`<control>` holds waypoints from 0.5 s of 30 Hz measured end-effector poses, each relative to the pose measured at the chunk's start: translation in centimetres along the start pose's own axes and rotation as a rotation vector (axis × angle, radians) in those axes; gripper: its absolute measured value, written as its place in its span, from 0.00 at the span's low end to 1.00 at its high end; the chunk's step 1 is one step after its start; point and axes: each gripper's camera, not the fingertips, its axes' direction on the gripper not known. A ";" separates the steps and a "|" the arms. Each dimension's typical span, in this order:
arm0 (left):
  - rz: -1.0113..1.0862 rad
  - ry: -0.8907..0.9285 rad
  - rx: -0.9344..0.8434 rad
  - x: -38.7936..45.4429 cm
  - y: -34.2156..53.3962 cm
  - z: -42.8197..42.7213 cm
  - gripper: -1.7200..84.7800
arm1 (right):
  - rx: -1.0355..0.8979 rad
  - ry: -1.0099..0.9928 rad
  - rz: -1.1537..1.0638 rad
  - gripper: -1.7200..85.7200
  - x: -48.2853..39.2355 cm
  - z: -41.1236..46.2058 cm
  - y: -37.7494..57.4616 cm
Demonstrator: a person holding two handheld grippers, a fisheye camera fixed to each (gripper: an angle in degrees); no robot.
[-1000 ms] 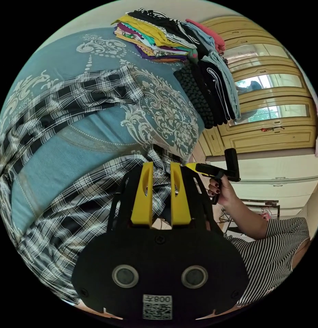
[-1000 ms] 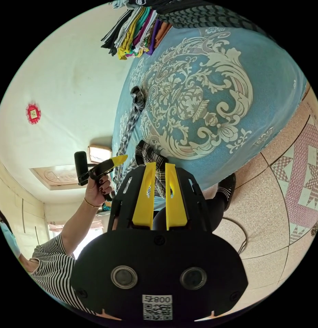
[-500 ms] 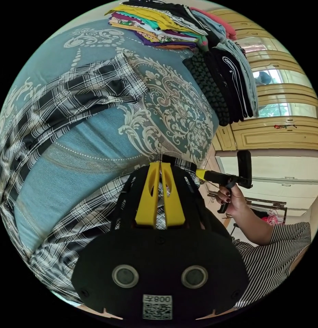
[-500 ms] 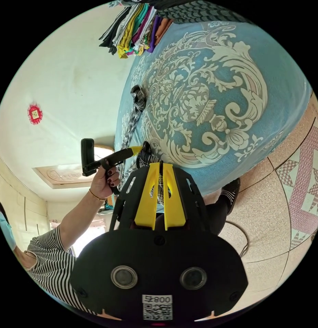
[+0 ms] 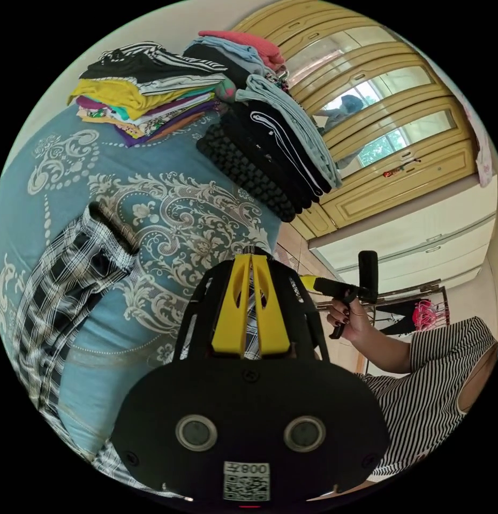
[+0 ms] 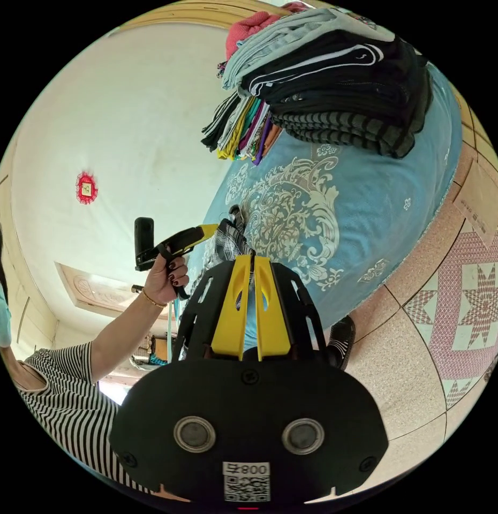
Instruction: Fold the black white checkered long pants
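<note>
Yellow mirrored wardrobe [image 5: 399, 160], cream wall [image 6: 126, 134], patterned floor tiles [image 6: 468, 316].

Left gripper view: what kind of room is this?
Most likely a bedroom at home. A bed with a blue patterned cover holds stacks of folded clothes, and a yellow wardrobe with mirrored doors stands beside it.

The pants [image 5: 67, 284] lie on the bed [image 5: 168, 225], one end pinched between the jaws of the left gripper [image 5: 251, 258] at the bed's edge. Two stacks of folded clothes [image 5: 259, 155] sit side by side on the bed beyond them. The wardrobe [image 5: 388, 139] stands behind the stacks; tiled floor [image 6: 420, 342] lies beside the bed.
</note>
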 end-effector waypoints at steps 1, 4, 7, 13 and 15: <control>0.005 -0.005 -0.010 -0.1 -0.2 0.8 0.02 | 0.005 0.005 0.013 0.03 0.4 -0.2 0.4; 0.016 -0.033 -0.066 -0.8 -1.0 4.7 0.02 | 0.001 0.004 0.070 0.03 1.9 -0.1 1.3; 0.007 -0.064 -0.119 -1.8 -1.0 8.4 0.02 | -0.011 0.011 0.116 0.03 3.2 0.3 2.1; -0.030 -0.103 -0.145 -4.0 -0.5 12.8 0.02 | -0.026 0.043 0.143 0.03 4.0 1.0 2.4; -0.039 -0.131 -0.142 -4.7 -0.3 13.7 0.02 | -0.034 0.042 0.142 0.03 3.9 1.3 2.4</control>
